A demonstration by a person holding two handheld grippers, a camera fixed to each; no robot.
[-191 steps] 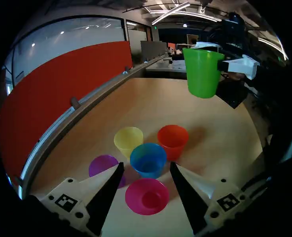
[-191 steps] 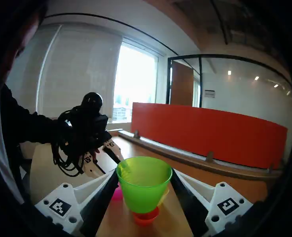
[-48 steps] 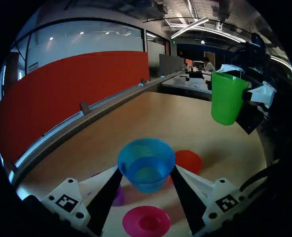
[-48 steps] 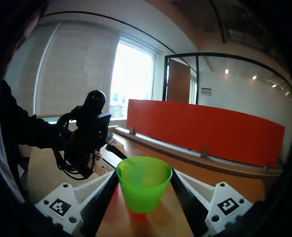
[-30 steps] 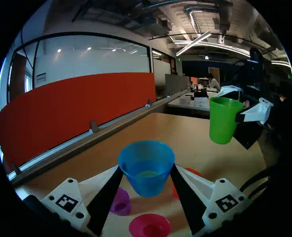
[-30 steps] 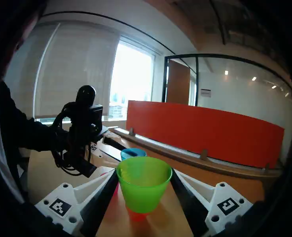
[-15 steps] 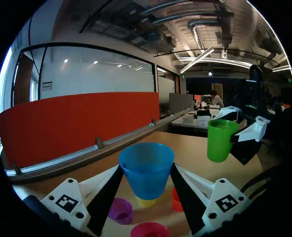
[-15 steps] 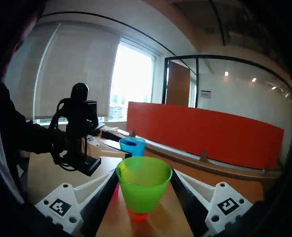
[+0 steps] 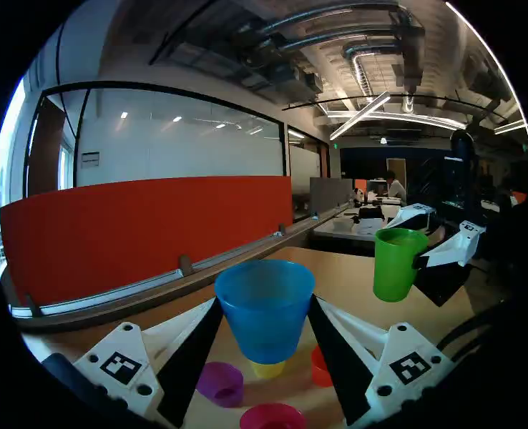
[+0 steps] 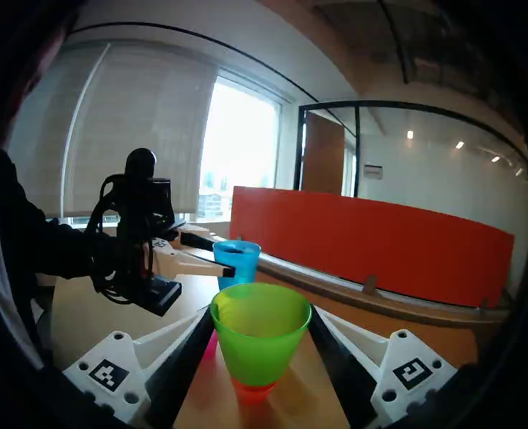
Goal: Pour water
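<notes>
Gripping blue cup [image 9: 265, 307], left fingers [image 9: 192, 350]; green cup [image 10: 260, 332], right fingers [image 10: 185, 357]; apart above table [image 9: 350, 275].

Low and central in the left gripper view, the blue cup [image 9: 265, 307] is smooth, faintly translucent plastic with a soft sheen. The green cup [image 10: 260, 336] in the right gripper view looks alike. The left gripper [image 9: 264, 304] has matt white plastic fingers [image 9: 357, 332] with black inner faces. The tabletop [image 9: 343, 272] is smooth pale wood grain, the red partition [image 9: 142, 222] matt, the ceiling pipes [image 9: 368, 48] dull metal.
</notes>
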